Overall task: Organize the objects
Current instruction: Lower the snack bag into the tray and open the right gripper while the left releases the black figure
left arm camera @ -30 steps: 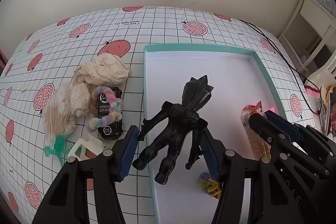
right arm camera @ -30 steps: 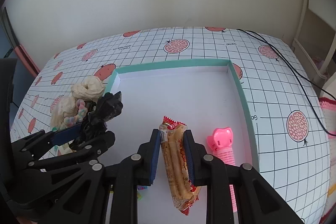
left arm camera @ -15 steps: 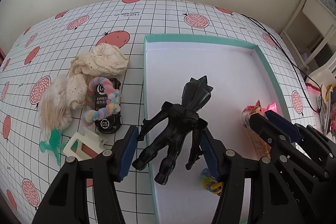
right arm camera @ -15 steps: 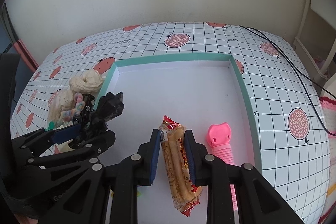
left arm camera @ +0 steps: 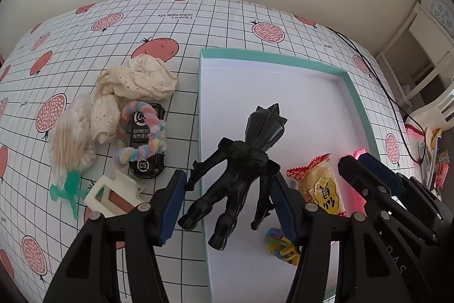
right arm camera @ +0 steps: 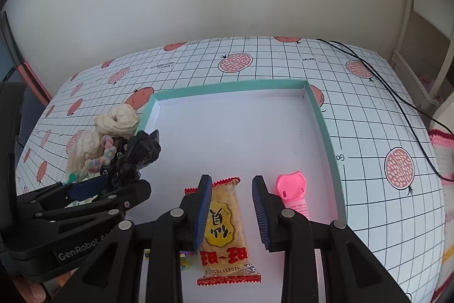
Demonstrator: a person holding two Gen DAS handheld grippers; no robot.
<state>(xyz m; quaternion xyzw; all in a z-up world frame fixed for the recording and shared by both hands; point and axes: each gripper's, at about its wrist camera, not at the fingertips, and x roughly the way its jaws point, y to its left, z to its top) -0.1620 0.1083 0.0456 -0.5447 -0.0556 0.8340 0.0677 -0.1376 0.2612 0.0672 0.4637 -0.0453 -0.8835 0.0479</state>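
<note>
My left gripper (left arm camera: 228, 202) is shut on a black toy figure (left arm camera: 244, 161) and holds it over the left edge of the teal-rimmed white box (left arm camera: 272, 56). My right gripper (right arm camera: 232, 208) is open, its jaws on either side of a yellow snack packet (right arm camera: 225, 229) that lies flat on the box floor. The packet also shows in the left wrist view (left arm camera: 320, 186). The figure also shows in the right wrist view (right arm camera: 139, 156). A pink clip (right arm camera: 292, 190) lies in the box right of the packet.
Left of the box on the gridded tablecloth lie a cream cloth (left arm camera: 136, 84), a pastel fuzzy ring (left arm camera: 142, 132) on a black toy car (left arm camera: 147, 163), a cotton-swab bundle (left arm camera: 71, 144), a green figure (left arm camera: 69, 188) and a white clip (left arm camera: 113, 195). A colourful small item (left arm camera: 281, 244) lies in the box. A black cable (right arm camera: 397, 93) crosses the right.
My right gripper has opened and let go of the snack packet, which now lies flat in the box. My left gripper still holds the black figure, shifted slightly.
</note>
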